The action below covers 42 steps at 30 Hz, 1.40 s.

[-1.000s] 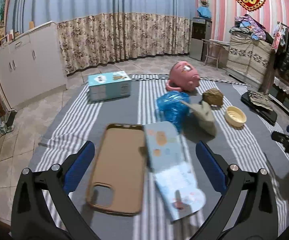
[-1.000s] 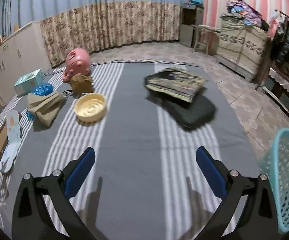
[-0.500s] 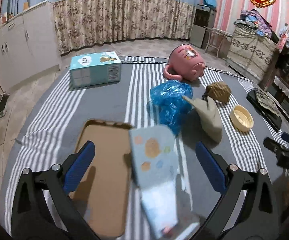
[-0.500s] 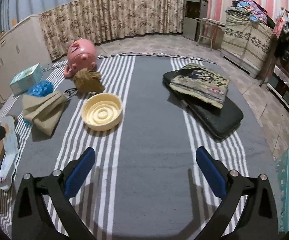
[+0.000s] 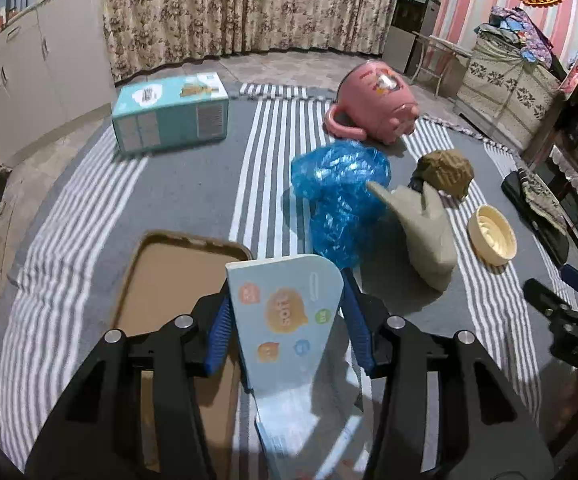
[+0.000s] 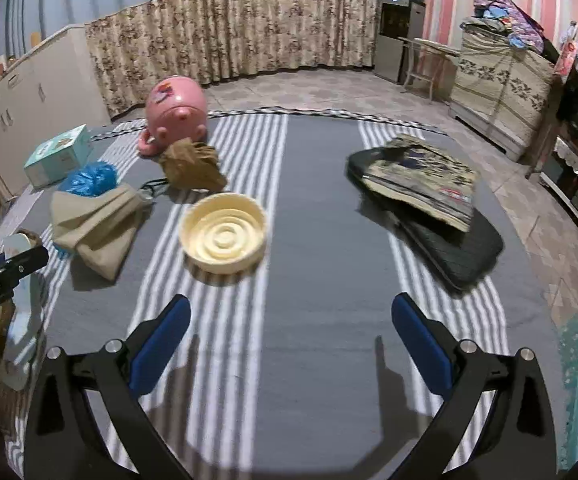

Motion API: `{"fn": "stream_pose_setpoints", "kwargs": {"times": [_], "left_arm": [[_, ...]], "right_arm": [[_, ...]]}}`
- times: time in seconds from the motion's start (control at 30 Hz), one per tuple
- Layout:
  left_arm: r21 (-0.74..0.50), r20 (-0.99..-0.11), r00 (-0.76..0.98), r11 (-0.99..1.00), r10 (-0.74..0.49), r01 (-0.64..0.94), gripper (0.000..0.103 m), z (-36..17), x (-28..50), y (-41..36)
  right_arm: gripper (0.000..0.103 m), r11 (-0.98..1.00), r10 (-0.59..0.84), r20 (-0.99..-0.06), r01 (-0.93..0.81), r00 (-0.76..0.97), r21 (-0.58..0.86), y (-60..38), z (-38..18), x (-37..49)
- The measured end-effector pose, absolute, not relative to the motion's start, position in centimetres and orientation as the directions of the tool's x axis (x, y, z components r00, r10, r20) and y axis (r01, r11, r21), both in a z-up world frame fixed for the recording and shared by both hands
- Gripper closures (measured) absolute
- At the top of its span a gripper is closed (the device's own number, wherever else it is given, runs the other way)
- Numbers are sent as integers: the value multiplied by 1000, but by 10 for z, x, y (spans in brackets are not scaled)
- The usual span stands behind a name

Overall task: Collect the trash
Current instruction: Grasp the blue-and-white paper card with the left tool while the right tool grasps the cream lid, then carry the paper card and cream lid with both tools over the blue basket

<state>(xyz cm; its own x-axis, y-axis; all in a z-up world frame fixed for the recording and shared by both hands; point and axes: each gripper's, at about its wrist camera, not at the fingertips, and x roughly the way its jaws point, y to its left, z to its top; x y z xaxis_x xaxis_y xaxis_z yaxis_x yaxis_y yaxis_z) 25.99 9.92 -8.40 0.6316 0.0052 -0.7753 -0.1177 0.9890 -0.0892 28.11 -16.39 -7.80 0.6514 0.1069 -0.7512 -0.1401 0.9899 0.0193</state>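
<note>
Near the left edge of the striped rug [image 5: 193,184], the left gripper [image 5: 285,320] is closing its jaws on a pale blue wrapper [image 5: 289,320], beside a brown phone case [image 5: 169,280]; the right gripper [image 6: 289,344] hangs wide open, empty, above bare rug near a cream lid [image 6: 223,237]

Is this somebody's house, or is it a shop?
Most likely a room in someone's home. A striped rug covers the tiled floor, long flowered curtains hang along the back wall, and clothes are piled on a covered cabinet at the side.
</note>
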Motion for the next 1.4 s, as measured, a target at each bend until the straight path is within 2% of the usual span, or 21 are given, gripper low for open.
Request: {"fn": "stream_pose_setpoints", "kwargs": {"times": [0.27, 0.33, 0.37, 0.4, 0.43, 0.6, 0.73, 1.0, 1.23, 1.4], "left_arm": [[-92, -697, 717, 990, 12, -107, 55, -40, 251, 116], [-95, -683, 730, 990, 13, -107, 55, -31, 250, 119], [-93, -680, 733, 990, 16, -107, 55, -29, 250, 121], [-91, -675, 738, 990, 18, -107, 55, -26, 250, 121], [-91, -672, 740, 990, 17, -105, 55, -24, 250, 121], [-97, -649, 761, 991, 11, -98, 55, -12, 245, 112], [-107, -615, 789, 992, -14, -66, 55, 0, 239, 93], [-106, -556, 826, 993, -98, 47, 55, 22, 238, 22], [-76, -542, 821, 983, -180, 165, 55, 29, 232, -61], [-34, -527, 821, 970, -221, 240, 55, 35, 222, -121]], "right_arm": [[6, 987, 115, -775, -158, 622, 20, -137, -92, 320], [15, 986, 120, -783, -167, 610, 21, -132, -95, 328], [31, 983, 135, -790, -182, 598, 30, -129, -97, 332], [38, 980, 146, -788, -193, 598, 35, -127, -95, 332], [42, 979, 150, -785, -200, 600, 35, -126, -94, 331], [42, 974, 186, -751, -218, 633, 58, -136, -78, 310], [42, 981, 185, -687, -178, 703, 81, -178, -44, 268], [42, 999, -19, -628, 32, 778, 9, -315, 1, 185], [42, 968, -184, -628, 251, 756, 20, -430, -8, 139], [42, 945, -234, -604, 324, 762, 43, -478, -6, 125]]}}
